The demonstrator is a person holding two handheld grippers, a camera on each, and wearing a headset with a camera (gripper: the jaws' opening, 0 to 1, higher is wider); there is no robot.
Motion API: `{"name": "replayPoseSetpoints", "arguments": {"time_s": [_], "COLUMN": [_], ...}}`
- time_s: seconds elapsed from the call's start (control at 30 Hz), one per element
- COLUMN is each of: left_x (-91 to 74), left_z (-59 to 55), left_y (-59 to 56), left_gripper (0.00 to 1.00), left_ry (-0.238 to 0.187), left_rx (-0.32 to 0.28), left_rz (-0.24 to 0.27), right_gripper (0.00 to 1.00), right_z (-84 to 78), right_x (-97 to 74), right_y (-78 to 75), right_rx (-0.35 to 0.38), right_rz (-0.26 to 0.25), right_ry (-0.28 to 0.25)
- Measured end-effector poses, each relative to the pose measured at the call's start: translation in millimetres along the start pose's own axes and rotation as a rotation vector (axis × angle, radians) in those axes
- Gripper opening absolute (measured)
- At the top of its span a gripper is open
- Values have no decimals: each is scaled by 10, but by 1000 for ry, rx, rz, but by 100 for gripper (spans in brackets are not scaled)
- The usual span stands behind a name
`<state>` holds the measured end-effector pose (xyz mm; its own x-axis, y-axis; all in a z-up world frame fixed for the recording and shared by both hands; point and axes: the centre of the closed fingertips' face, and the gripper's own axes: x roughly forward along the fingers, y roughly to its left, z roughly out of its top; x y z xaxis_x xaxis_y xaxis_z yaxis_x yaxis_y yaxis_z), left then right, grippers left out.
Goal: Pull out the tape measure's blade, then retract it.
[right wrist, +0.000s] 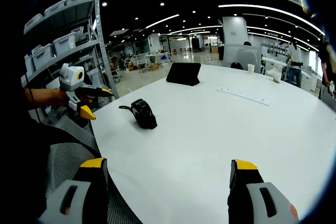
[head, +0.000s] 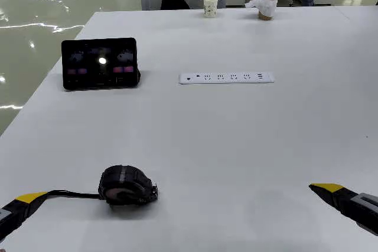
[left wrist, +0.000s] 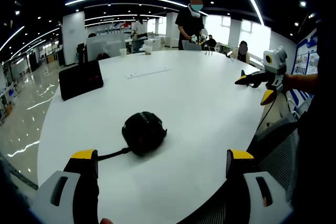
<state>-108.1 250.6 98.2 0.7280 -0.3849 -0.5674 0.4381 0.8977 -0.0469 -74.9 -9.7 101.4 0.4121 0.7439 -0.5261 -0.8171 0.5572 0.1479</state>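
Observation:
A black tape measure (head: 126,185) lies on the white table (head: 236,146) near the front edge, its blade retracted and a thin black strap (head: 68,193) trailing to the left. My left gripper (head: 26,200) hovers at the front left, close to the strap's end, open with nothing between its jaws. In the left gripper view the tape measure (left wrist: 143,132) sits just ahead of the left gripper (left wrist: 161,156). My right gripper (head: 331,192) is far to the right, open and empty. From the right gripper (right wrist: 169,163), the tape measure (right wrist: 143,113) lies further off.
A black tablet (head: 100,63) stands at the left, and a white power strip (head: 226,77) lies mid-table. A paper cup (head: 210,6) and a plastic cup with a straw (head: 267,1) stand at the far edge. A person (left wrist: 191,22) stands beyond the table.

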Motion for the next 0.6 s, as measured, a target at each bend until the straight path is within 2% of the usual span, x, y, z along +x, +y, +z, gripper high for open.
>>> {"name": "replayPoseSetpoints", "arguments": {"time_s": [0.3, 0.6], "left_x": [1, 7], "left_z": [1, 1], "left_y": [-17, -30], "left_gripper": [99, 99], "left_ry": [-1, -1], "left_rx": [-3, -3], "left_rz": [-5, -11], "right_gripper": [96, 99], "right_z": [-19, 14], "right_x": [-3, -8], "right_y": [13, -7], "right_rx": [0, -12], "right_rz": [6, 1], "right_ry": [7, -12]}}
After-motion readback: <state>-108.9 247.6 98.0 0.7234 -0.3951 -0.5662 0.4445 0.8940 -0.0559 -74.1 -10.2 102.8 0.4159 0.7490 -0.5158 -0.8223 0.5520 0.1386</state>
